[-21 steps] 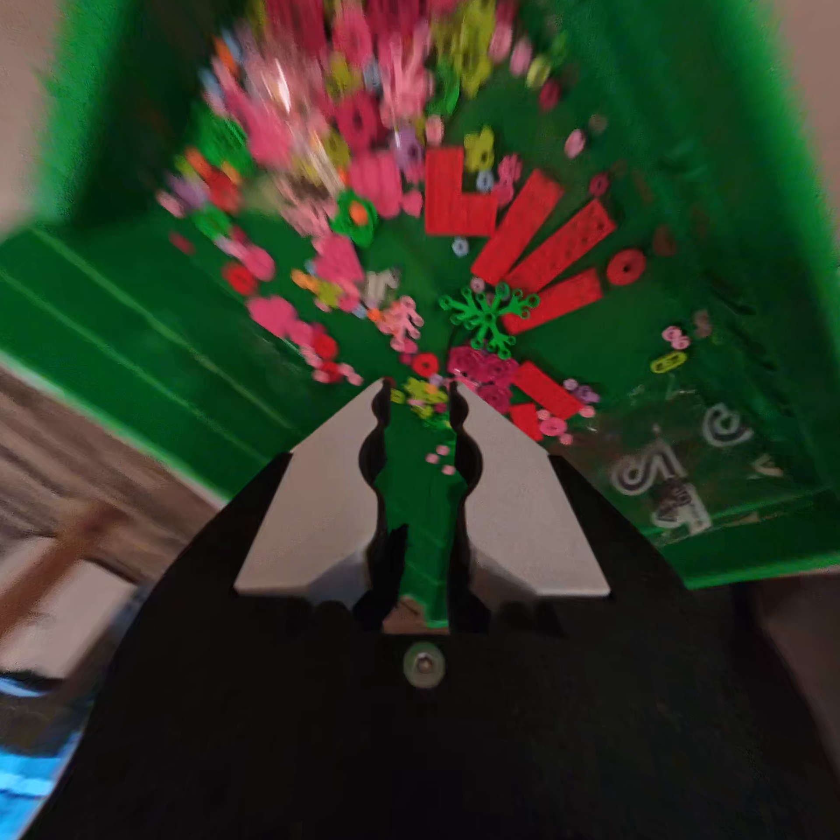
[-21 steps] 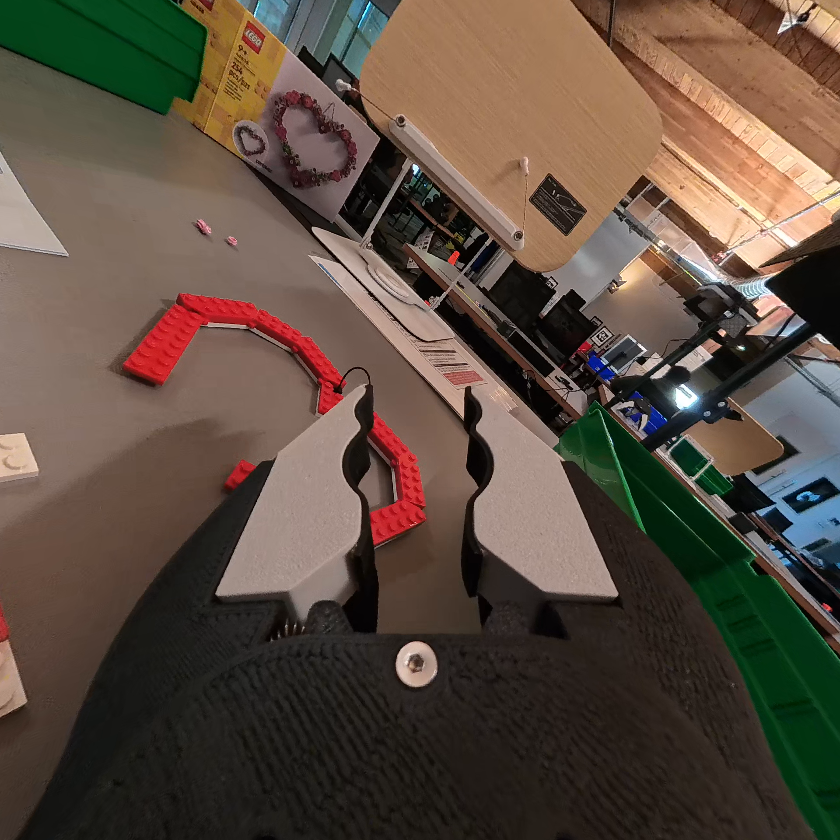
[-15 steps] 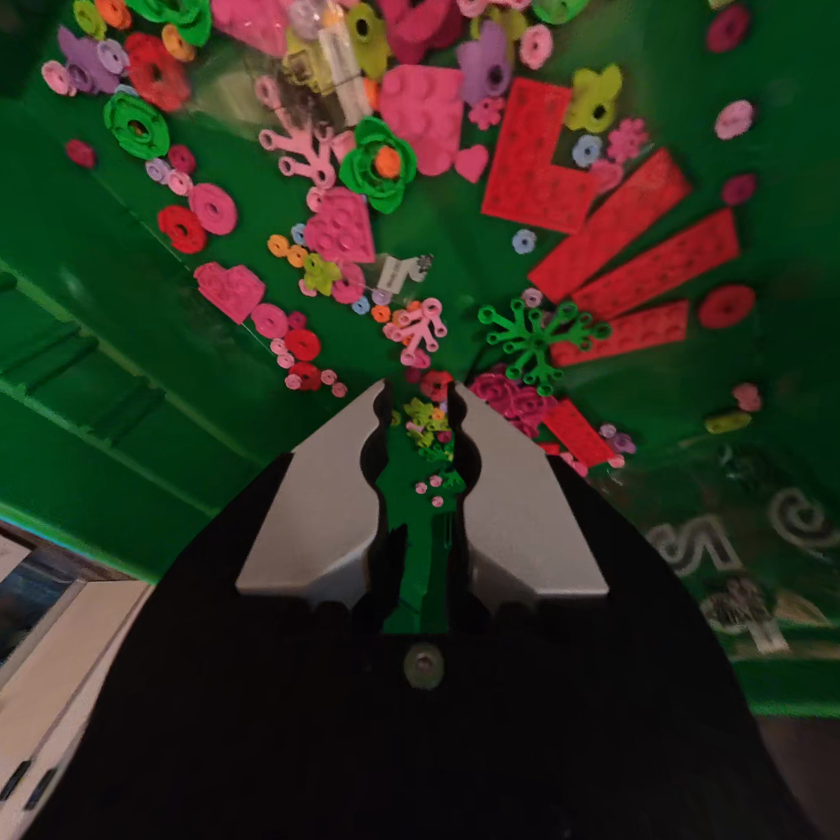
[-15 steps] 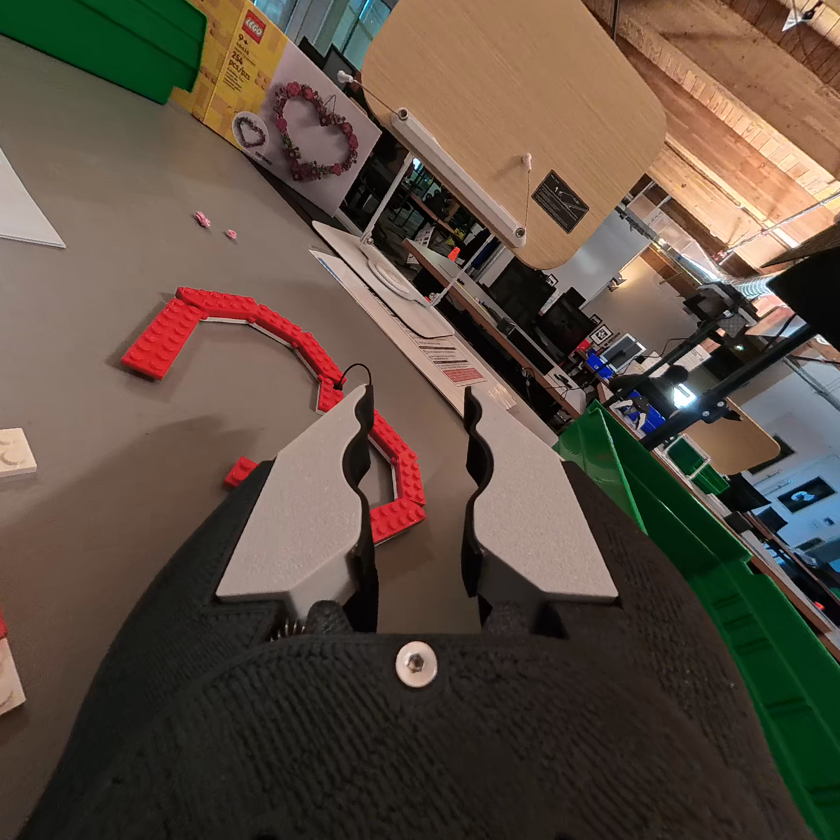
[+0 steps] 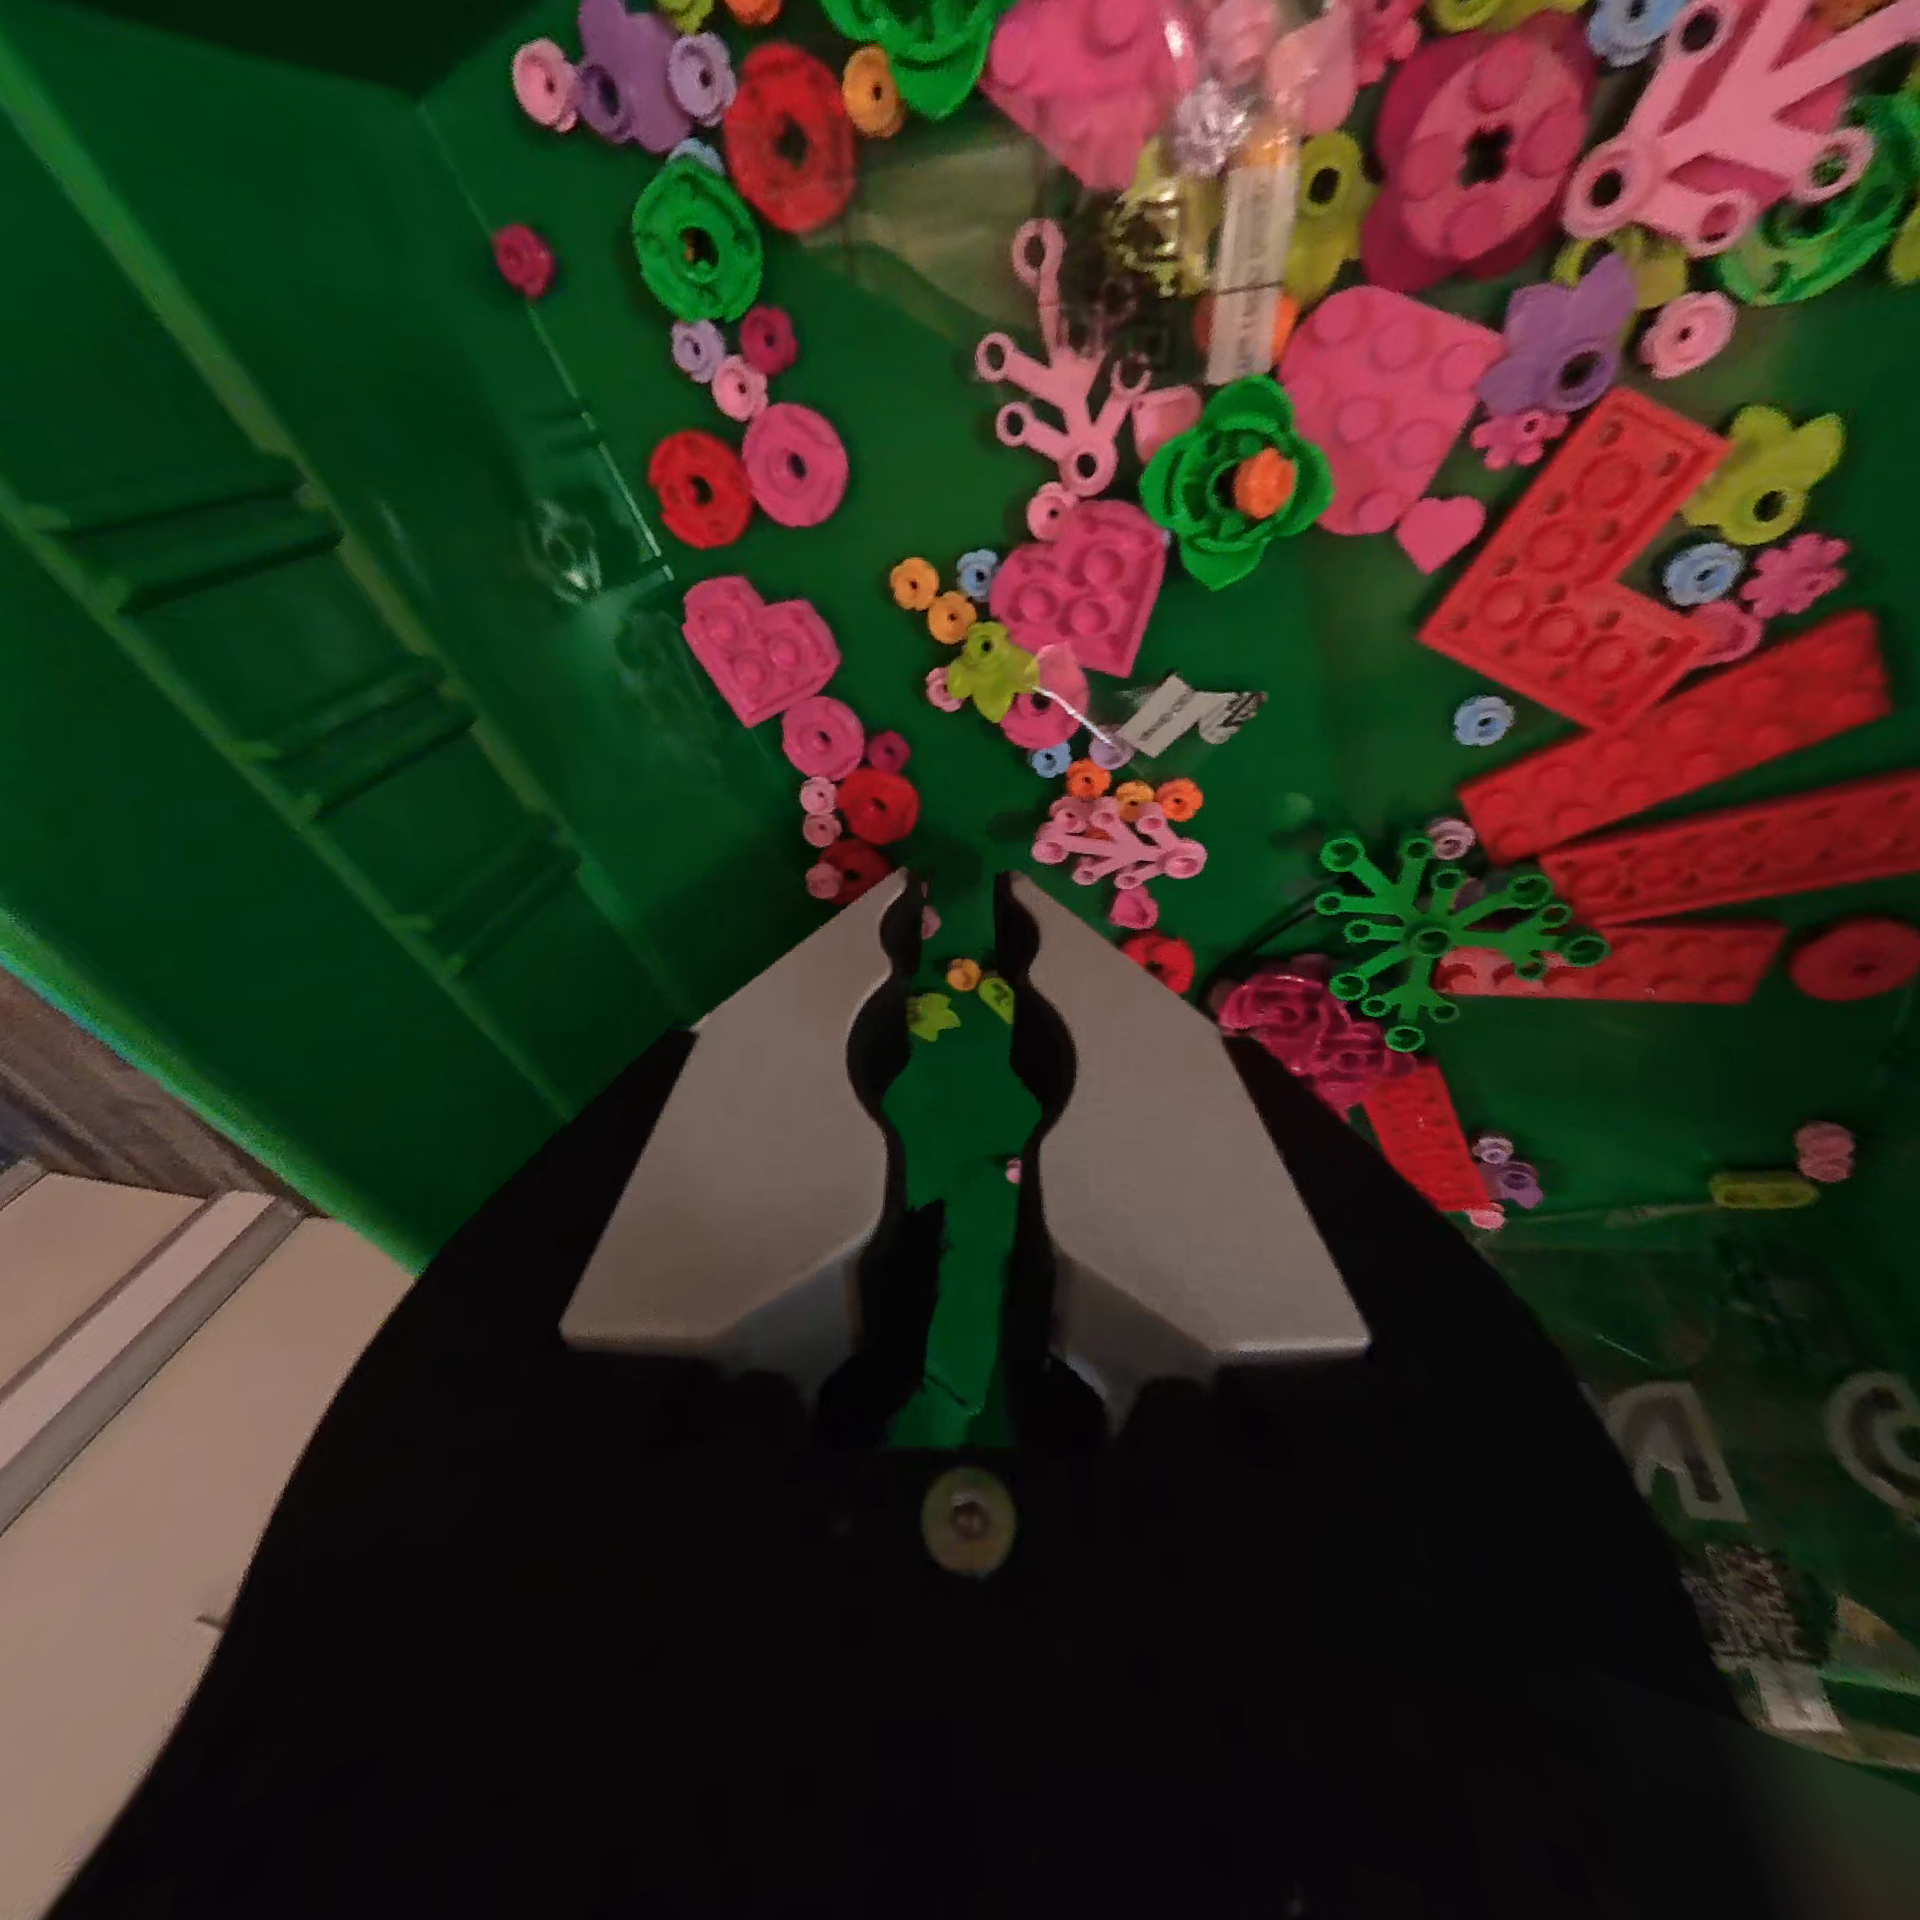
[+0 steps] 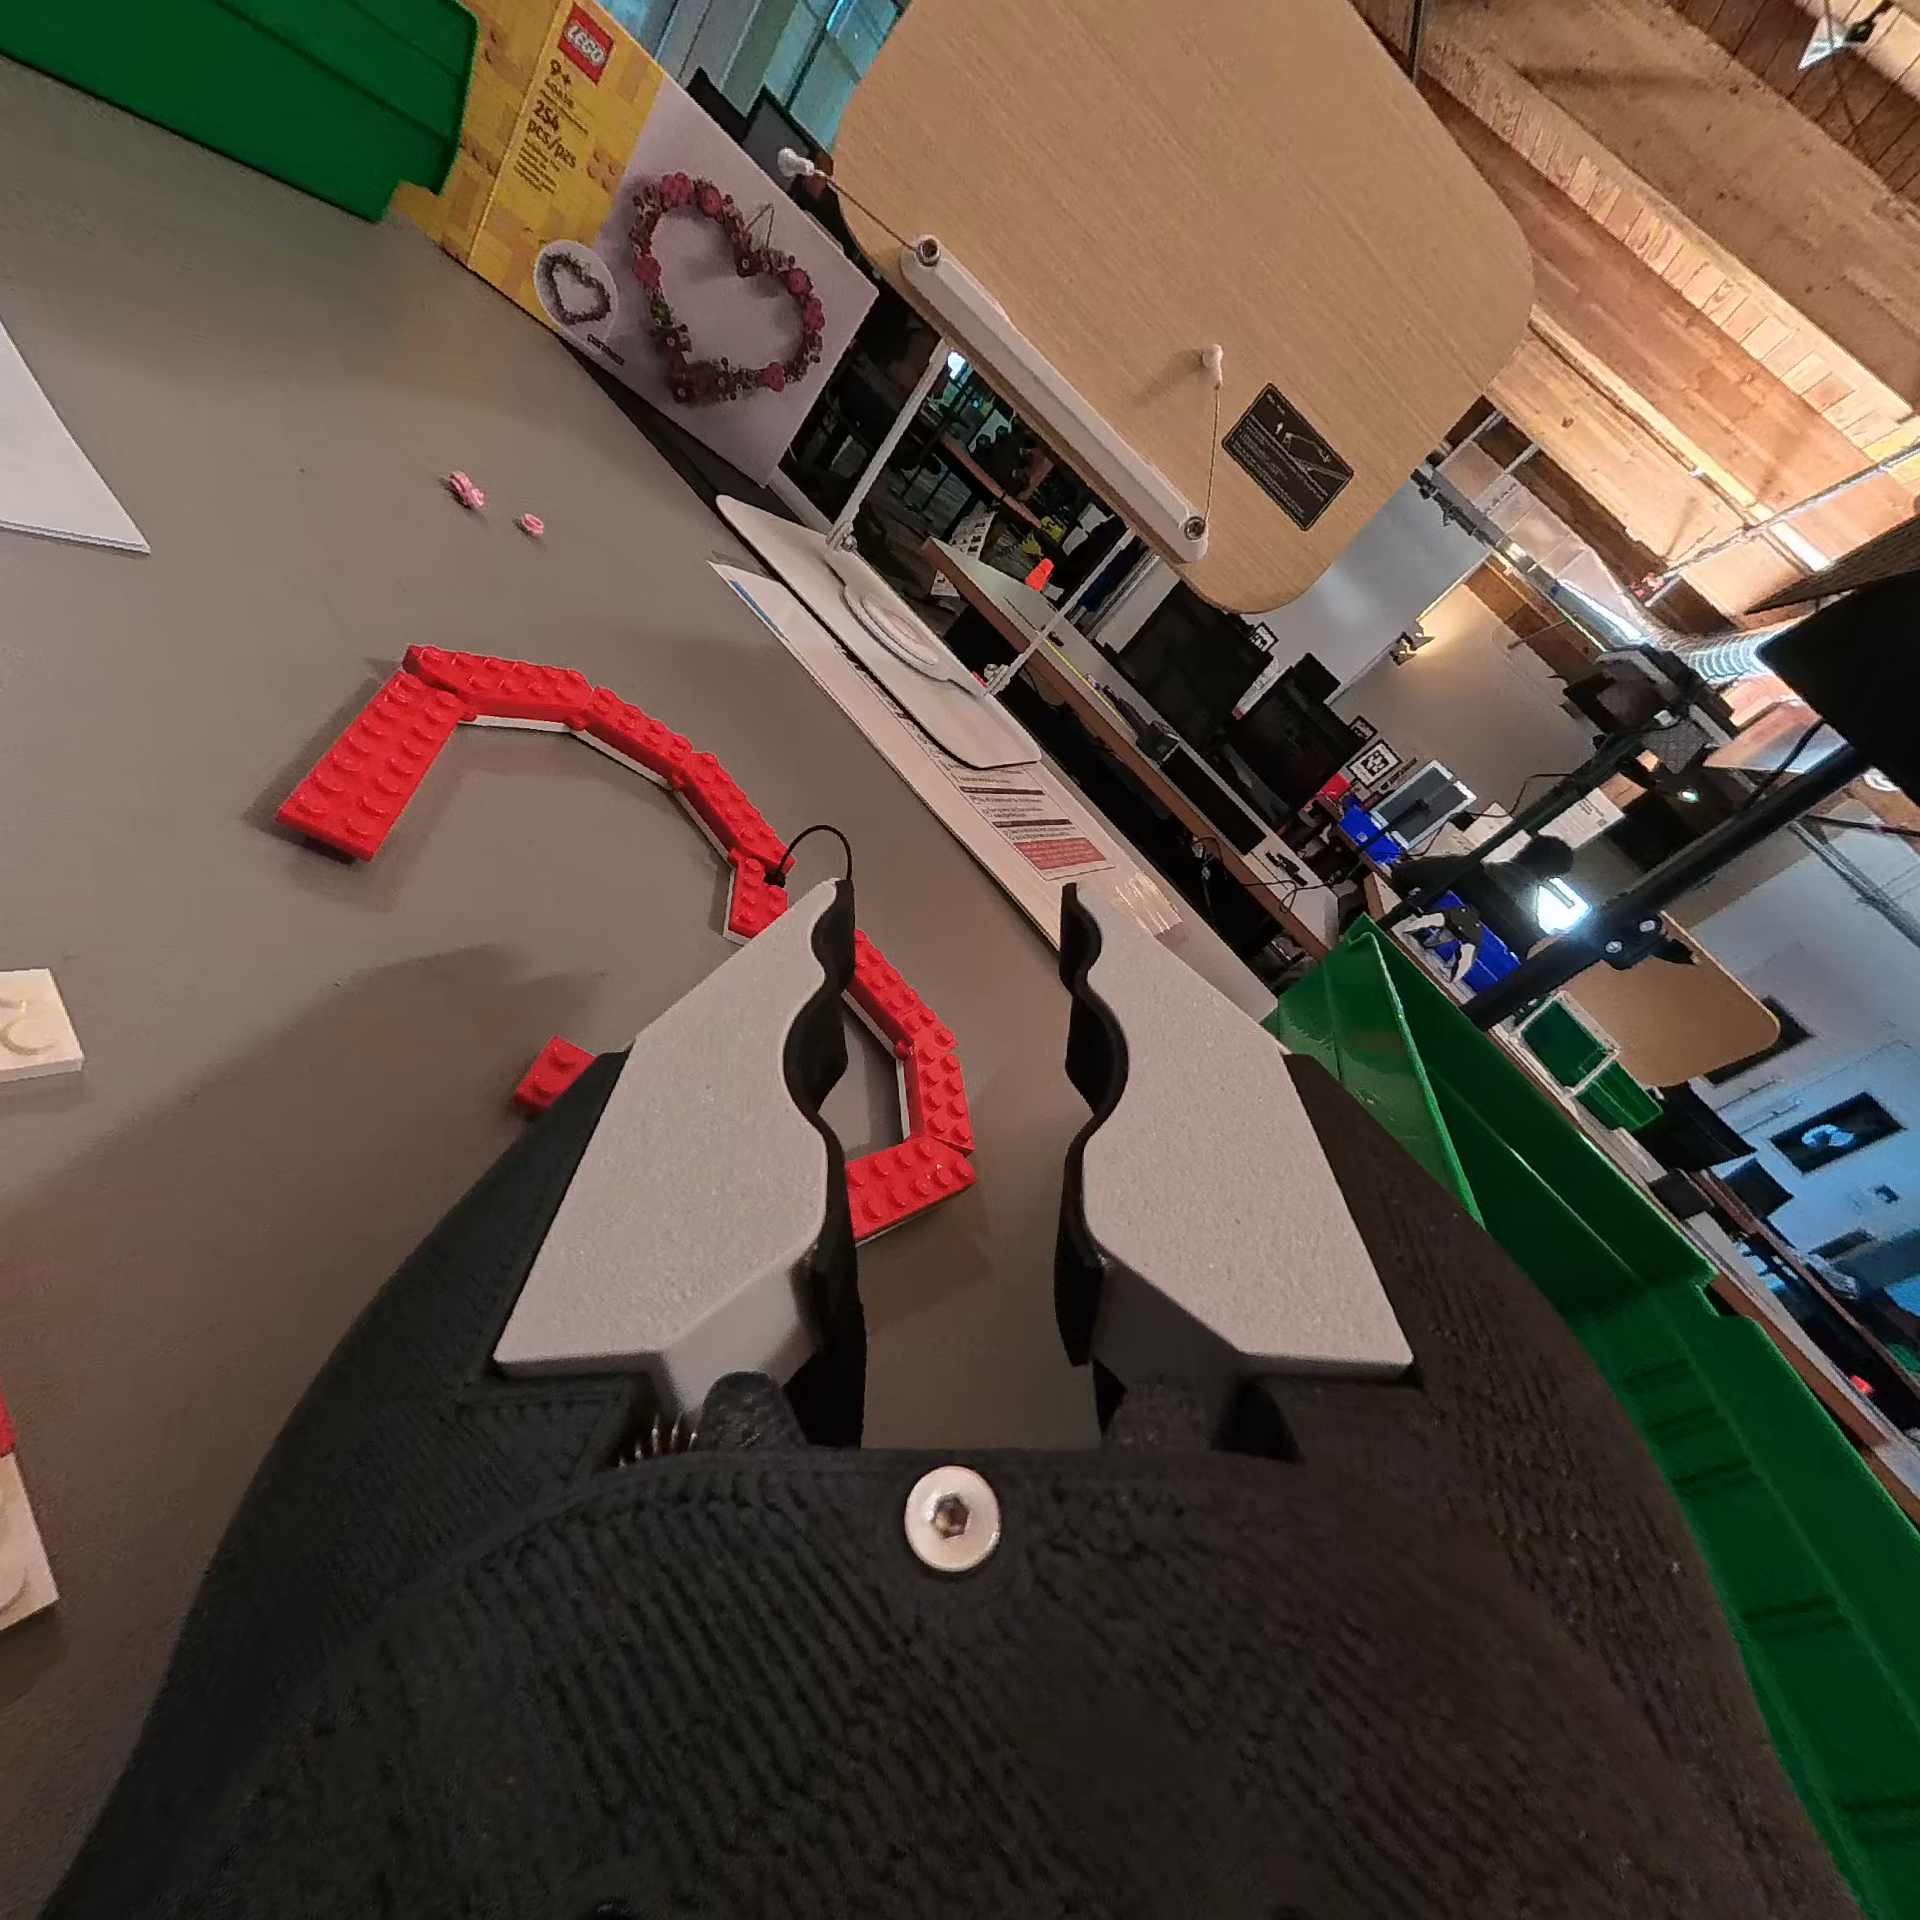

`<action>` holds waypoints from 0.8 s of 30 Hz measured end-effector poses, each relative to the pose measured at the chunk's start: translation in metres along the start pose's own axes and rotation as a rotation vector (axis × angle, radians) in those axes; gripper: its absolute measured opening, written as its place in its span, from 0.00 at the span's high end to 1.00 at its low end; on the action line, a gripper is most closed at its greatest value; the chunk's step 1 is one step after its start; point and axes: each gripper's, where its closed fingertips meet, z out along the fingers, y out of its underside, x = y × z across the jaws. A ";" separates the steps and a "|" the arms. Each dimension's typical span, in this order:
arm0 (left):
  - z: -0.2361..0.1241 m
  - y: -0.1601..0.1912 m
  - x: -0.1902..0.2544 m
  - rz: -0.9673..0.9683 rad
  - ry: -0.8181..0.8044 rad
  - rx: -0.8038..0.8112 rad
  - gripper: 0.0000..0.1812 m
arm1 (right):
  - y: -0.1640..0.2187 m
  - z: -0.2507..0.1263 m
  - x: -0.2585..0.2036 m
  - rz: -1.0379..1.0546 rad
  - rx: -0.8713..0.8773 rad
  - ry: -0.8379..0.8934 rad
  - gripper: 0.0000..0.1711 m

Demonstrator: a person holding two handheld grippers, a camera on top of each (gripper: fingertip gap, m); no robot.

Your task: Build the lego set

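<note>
Green bin (image 5: 312,727) of pieces, left tongs (image 5: 958,896) parted, empty

Your left tool (image 5: 958,904) now sits lower inside the green bin (image 5: 312,727) and farther left, its tips past the green leaf piece (image 5: 1434,935) and near the small pink branch piece (image 5: 1122,847), with its jaws a little closer together.
</note>
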 end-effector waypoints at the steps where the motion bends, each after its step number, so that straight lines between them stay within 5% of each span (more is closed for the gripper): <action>1: 0.001 0.001 -0.002 -0.001 -0.016 -0.006 0.94 | 0.000 0.000 0.000 0.000 0.000 -0.001 0.78; 24: 0.007 0.002 0.016 -0.072 0.198 0.061 0.96 | -0.001 0.000 -0.002 -0.002 0.005 -0.009 0.78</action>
